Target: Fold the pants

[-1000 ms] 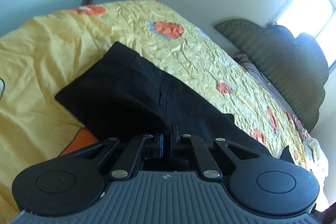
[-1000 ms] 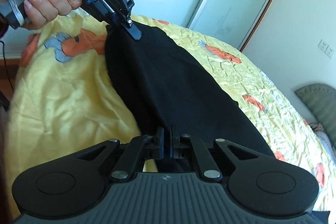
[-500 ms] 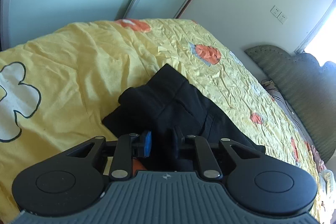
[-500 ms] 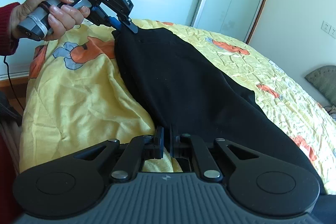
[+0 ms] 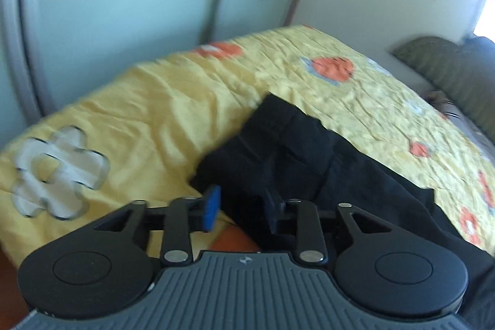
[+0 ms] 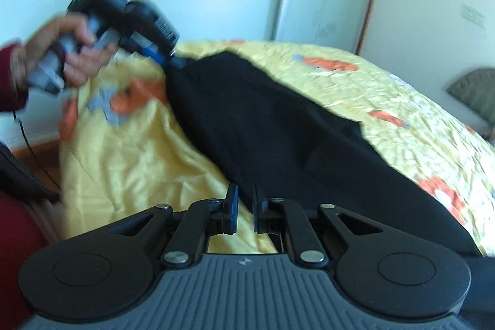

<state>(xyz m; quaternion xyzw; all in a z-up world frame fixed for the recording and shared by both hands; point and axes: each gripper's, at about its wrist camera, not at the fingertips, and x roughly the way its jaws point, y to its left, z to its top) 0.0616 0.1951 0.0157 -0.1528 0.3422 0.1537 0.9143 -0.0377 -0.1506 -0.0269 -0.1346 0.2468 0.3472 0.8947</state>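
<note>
Both grippers are letting go after a fold: the left gripper (image 5: 241, 207), jaws just spreading, and the right gripper (image 6: 243, 206), barely parted on nothing, flank the black pants (image 6: 278, 126) on the yellow bedspread (image 5: 148, 113), so regripping likely follows.

Bright daytime room, but both of your pictures are smeared.

You get strong light from the window (image 5: 487, 20) at the far right, which shows as a plain white glare. The yellow bedspread (image 5: 173, 113) looks bright and fuzzy. The black pants (image 6: 278, 119) are so dark you can hardly see folds. In your right view the hand (image 6: 74, 51) is streaked. Straight wall lines bend near the edges, and the corners go black.
</note>
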